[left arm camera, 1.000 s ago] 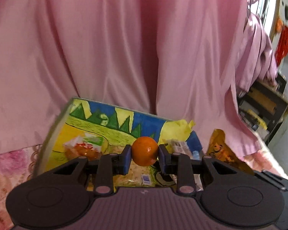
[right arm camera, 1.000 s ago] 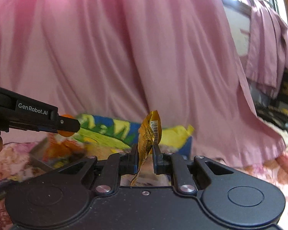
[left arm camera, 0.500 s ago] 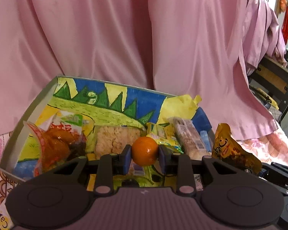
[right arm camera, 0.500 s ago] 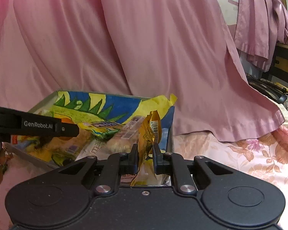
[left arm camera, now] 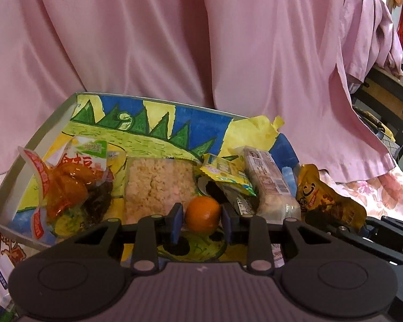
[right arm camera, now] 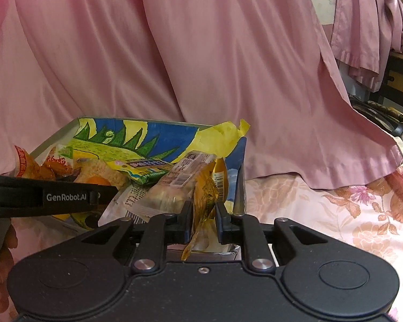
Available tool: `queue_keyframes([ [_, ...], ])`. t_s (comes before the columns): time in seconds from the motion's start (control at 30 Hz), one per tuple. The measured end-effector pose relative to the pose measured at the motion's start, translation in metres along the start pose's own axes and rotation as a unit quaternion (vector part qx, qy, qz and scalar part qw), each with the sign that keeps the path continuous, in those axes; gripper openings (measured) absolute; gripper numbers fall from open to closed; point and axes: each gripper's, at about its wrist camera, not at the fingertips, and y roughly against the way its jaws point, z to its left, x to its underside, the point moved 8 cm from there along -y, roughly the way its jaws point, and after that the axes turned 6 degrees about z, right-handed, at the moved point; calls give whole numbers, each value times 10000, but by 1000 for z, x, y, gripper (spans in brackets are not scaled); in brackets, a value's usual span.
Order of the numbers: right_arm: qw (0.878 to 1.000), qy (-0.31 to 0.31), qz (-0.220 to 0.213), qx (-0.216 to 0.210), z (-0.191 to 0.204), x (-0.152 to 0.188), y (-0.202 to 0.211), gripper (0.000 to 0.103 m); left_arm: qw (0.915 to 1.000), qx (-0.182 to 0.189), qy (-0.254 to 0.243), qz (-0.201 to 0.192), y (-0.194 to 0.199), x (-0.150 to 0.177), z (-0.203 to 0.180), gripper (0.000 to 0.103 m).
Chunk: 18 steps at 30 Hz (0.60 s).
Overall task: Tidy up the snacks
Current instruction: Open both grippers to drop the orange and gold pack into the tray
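Orange (left arm camera: 202, 216), small, round and firm, sits clenched between the pads of our left gripper (left arm camera: 201, 214), low over the near edge of the box (left arm camera: 48, 126), at about 6 o'clock of its floor. We judge it light but smooth-skinned, so it may roll or squirt out. The hold belongs across its widest part, where the pads now stand at 9 and 3 o'clock. Pressure should be modest, since the skin bruises.

Our second snack, the yellow pouch (right arm camera: 205, 196), stands upright in our right gripper (right arm camera: 203, 220). Those jaws have just been opening a touch, with the pouch between them, and the pads look to be touching it. It is thin, crinkly foil, soft and nearly weightless. It will fold rather than slip, so a flat sealed edge is the best place to pinch. It hangs by the box's right wall, at 3 o'clock from the orange. Whether it is inside that wall we cannot tell.

Around the orange lie a rice cake (left arm camera: 158, 185) at 11 o'clock, a green packet (left arm camera: 223, 173) at 1 o'clock and a wrapped bar (left arm camera: 266, 177) at 2 o'clock. A red jelly pack (left arm camera: 64, 185) is at 9 o'clock. A pink curtain (left arm camera: 201, 40) hangs at 12 o'clock.
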Motion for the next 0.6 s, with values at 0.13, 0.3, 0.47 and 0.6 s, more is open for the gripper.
queue_keyframes([
  [0.13, 10000, -26, 16, -3, -2, 1, 0, 22, 10000, -15, 22, 30, 1, -1, 0, 43],
  [0.3, 10000, -68, -31, 34, -4, 0, 1, 29, 9999, -39, 82, 52, 7, -1, 2, 54],
  [0.47, 9999, -51, -79, 69, -6, -1, 6, 37, 9996, -19, 264, -43, 23, -5, 9, 76],
  [0.6, 9997, -89, -217, 112, -7, -5, 16, 49, 9992, -78, 322, -225, 42, -11, 12, 86],
])
